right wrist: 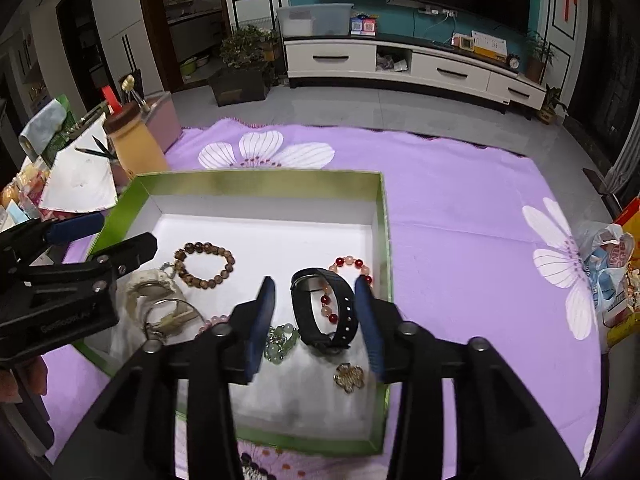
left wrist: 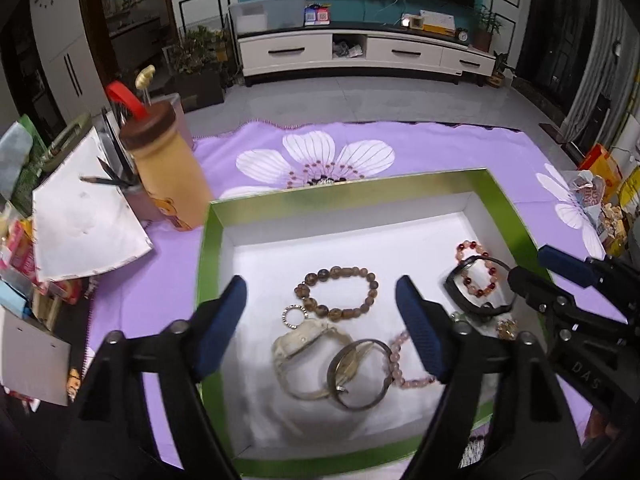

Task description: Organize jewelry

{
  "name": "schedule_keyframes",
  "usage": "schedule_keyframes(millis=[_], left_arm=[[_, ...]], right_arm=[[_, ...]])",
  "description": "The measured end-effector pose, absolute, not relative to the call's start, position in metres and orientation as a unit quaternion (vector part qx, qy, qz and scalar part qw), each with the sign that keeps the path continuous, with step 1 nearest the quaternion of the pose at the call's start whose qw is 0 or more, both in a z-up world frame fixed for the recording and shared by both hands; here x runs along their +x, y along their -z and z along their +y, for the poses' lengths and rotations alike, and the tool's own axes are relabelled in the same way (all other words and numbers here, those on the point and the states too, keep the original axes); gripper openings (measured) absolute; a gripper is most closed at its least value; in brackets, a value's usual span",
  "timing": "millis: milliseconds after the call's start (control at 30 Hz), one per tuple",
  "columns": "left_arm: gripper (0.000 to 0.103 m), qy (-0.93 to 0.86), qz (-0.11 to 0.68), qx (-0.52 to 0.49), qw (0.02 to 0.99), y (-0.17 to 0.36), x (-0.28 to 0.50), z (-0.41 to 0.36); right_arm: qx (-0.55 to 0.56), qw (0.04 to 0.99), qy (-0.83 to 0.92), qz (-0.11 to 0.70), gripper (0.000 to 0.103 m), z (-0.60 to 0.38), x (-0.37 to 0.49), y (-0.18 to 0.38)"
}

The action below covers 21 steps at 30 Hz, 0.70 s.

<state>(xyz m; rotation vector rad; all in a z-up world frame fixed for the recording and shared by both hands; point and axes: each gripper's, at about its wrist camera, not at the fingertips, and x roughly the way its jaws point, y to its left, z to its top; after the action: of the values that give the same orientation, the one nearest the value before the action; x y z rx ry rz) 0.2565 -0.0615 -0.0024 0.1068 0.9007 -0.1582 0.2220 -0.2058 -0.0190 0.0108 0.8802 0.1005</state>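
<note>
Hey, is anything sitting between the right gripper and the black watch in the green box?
Nothing visible blocks it. The right gripper hangs open over the black watch, which shows between its fingers. The watch's band does overlap the red and pink bead bracelet, and green beads lie just beside it in the green box.

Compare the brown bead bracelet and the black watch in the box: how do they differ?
The brown bead bracelet is a ring of round wooden-looking beads; the black watch is a flat strap with holes. The bracelet lies alone on the white floor of the box; the watch overlaps a red-and-pink bead bracelet. The bracelet lies flat; the watch stands partly on edge. Both lie free, neither gripped.
</note>
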Motion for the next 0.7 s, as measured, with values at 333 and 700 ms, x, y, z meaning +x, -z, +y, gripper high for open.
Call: schedule_keyframes(millis=[333,700], left_arm=[[0.098,0.071,0.403,0.082,0.909,-0.047,0.222,-0.057],[0.101,0.061,0.376,0.094,0.92,-0.086,0.195,-0.057]], right_arm=[[-0.007,0.923,-0.046,0.382,0.066,-0.21,0.184,-0.037],[-0.023,0.934,-0.04,0.355,0.083,-0.206,0.154,-0.076]])
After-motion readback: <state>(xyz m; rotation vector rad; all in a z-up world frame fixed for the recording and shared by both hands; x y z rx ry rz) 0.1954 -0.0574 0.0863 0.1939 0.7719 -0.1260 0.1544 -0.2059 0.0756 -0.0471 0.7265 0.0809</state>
